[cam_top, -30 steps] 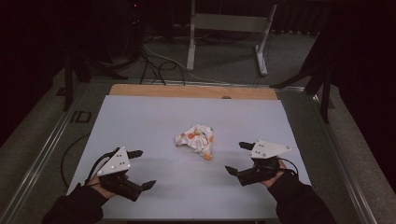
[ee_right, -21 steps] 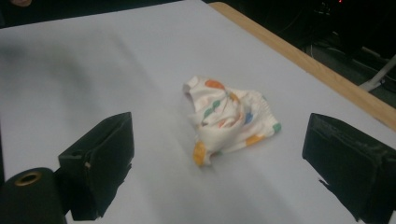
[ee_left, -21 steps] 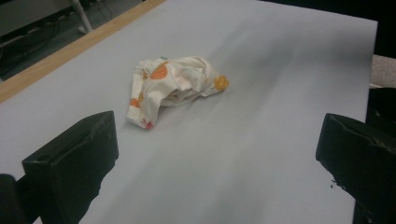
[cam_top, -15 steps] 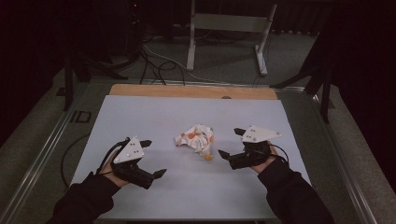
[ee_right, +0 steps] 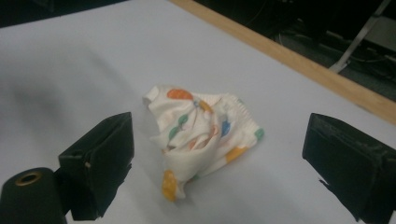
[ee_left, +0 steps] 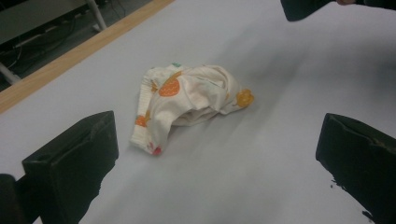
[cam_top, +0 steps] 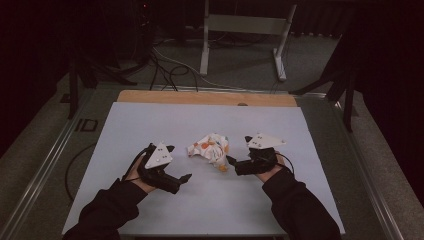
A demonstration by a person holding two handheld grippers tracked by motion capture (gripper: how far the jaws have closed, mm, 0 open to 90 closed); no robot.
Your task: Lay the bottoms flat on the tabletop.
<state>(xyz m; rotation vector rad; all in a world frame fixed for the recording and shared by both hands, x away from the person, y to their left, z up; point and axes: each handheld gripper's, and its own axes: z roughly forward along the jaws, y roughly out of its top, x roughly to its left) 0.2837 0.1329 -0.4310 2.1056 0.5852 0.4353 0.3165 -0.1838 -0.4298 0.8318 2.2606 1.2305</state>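
Your crumpled cloth (cam_top: 210, 149), cream-white with orange, green and blue spots, bunched in a loose heap, ribbed hem showing, lying near the middle of your pale table (cam_top: 150, 120)

Bare surface (cam_top: 200, 210) lay open all round the crumpled cloth (cam_top: 210, 148). The left tool (cam_top: 172, 165) had free passage to it; the right tool (cam_top: 236, 153) stood just beside.

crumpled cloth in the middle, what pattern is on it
The crumpled cloth is cream with orange, blue and green spots, clearest in the right gripper view.
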